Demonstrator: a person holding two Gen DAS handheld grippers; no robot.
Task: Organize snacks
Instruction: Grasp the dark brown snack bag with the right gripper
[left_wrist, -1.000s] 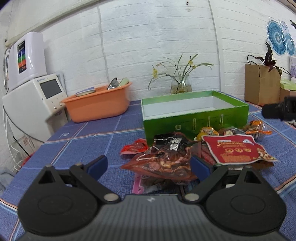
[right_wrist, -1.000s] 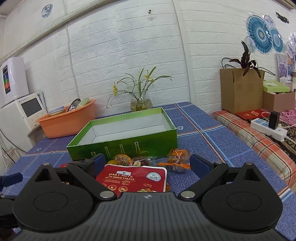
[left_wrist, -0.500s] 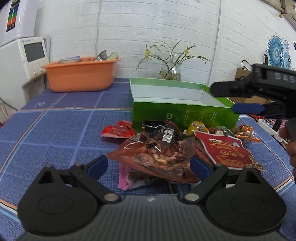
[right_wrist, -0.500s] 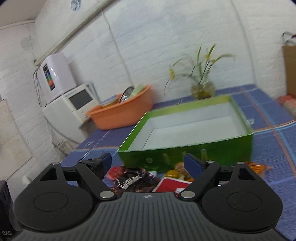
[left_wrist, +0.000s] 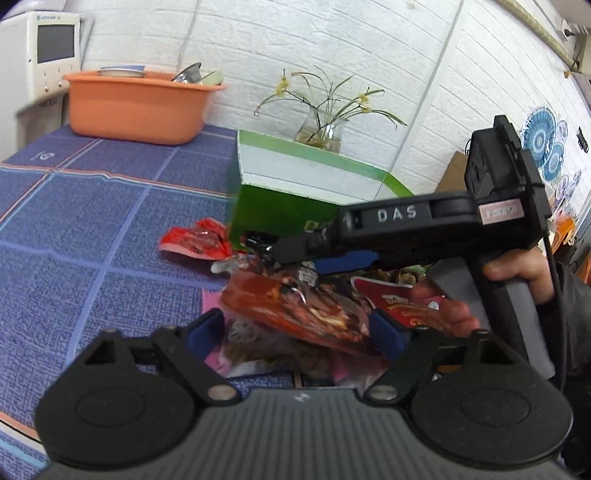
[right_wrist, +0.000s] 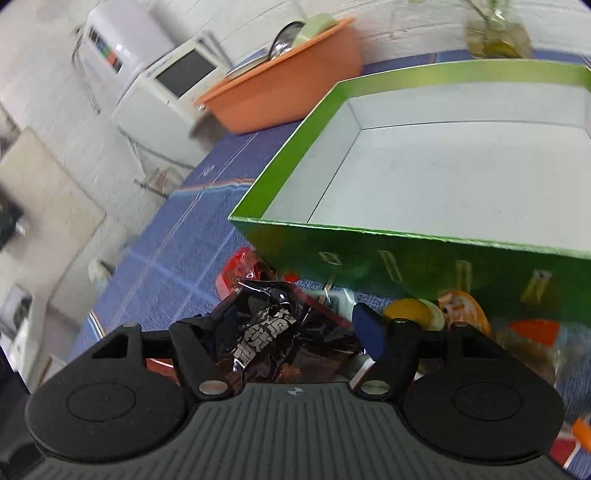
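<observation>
A heap of snack packets lies on the blue cloth in front of an open green box (left_wrist: 295, 184) with a white inside (right_wrist: 443, 173). My left gripper (left_wrist: 295, 332) is open, its blue pads either side of a reddish-brown packet (left_wrist: 295, 306) on top of the heap. My right gripper (right_wrist: 295, 325) is open and low over a black packet with white lettering (right_wrist: 266, 328). In the left wrist view the right gripper (left_wrist: 321, 254) reaches in from the right over the heap. A red nuts packet (left_wrist: 399, 306) lies at the right, and a small red packet (left_wrist: 195, 240) at the left.
An orange basin (left_wrist: 136, 107) with dishes and a white appliance (left_wrist: 40, 55) stand at the back left. A glass vase with flowers (left_wrist: 321, 129) stands behind the box. Round orange and yellow snacks (right_wrist: 436, 314) lie by the box's front wall.
My right gripper has swung left and down over the heap, close to the black packet. My left gripper has moved forward and turned right, so the reddish-brown packet now lies between its pads.
</observation>
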